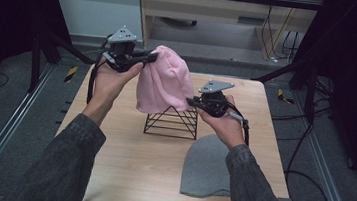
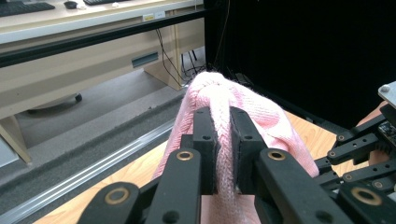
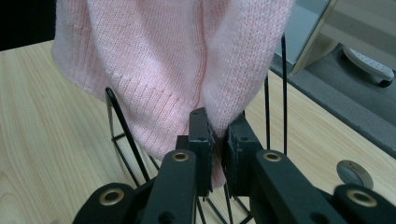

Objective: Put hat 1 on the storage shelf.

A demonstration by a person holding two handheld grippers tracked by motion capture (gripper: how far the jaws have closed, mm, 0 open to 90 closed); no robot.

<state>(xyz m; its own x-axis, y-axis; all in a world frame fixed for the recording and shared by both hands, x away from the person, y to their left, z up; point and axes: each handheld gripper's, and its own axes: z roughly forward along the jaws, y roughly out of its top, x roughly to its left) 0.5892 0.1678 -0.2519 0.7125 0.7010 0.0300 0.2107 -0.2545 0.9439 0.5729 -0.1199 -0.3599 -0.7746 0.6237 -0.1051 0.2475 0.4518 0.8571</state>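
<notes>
A pink knit beanie [image 1: 163,81] hangs over the top of a black wire pyramid stand [image 1: 171,122] at the middle of the table. My left gripper [image 1: 148,57] holds its upper left part, raised above the stand; in the left gripper view the pads are shut on a fold of the pink beanie [image 2: 224,140]. My right gripper [image 1: 190,101] is shut on the beanie's lower right hem, and the right gripper view has the pink beanie [image 3: 177,79] pinched between the jaws, with the stand's wires [image 3: 121,135] behind.
A grey beanie [image 1: 207,166] lies flat on the wooden table [image 1: 125,155] near the front right, under my right forearm. Metal rails run along the floor on both sides. A desk and cables stand beyond the table's far edge.
</notes>
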